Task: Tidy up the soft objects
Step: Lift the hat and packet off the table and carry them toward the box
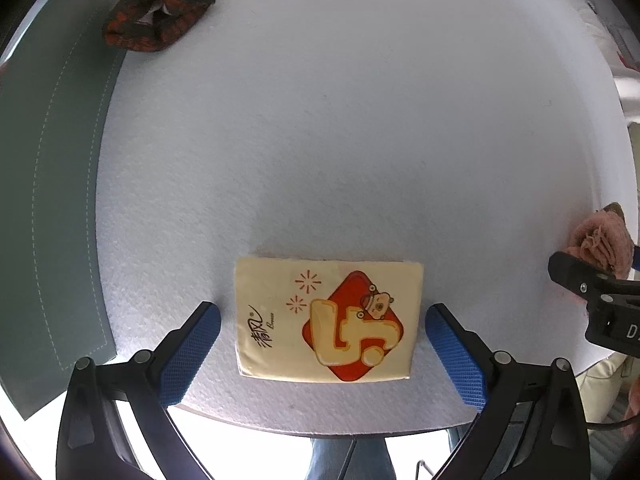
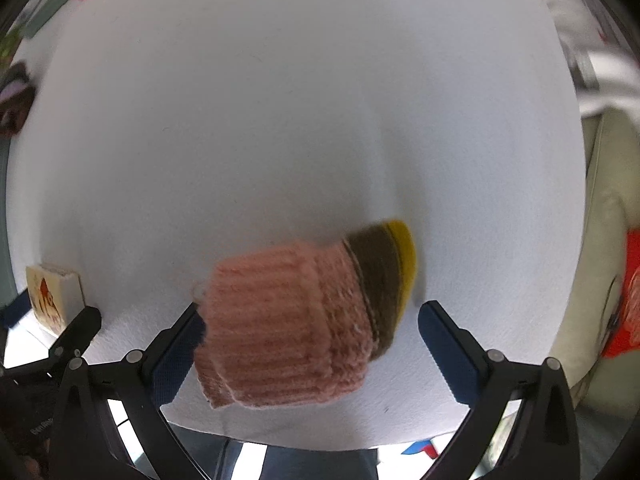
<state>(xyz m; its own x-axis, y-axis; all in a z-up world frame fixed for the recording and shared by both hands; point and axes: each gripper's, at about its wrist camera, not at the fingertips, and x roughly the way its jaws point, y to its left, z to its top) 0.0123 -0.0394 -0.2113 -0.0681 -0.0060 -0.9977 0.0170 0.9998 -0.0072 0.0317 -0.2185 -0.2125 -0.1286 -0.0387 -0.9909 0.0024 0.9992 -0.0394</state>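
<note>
1. Left wrist view: left gripper [image 1: 322,322] spread wide around the tissue pack [image 1: 328,320], not touching; dark knit hat [image 1: 158,14] at 11 o'clock on white table [image 1: 320,120].
2. Right gripper [image 2: 310,320] apart; pink knit hat [image 2: 296,320] between its fingers, touching the left one.

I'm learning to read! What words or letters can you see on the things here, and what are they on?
"清风": black brush-style characters on the yellow tissue pack.
Small slanted word beside them, starts with "B": too small to read.
"D": white letter on the right gripper, cut off at the picture's edge.
The pink knitted hat has no words.
</note>
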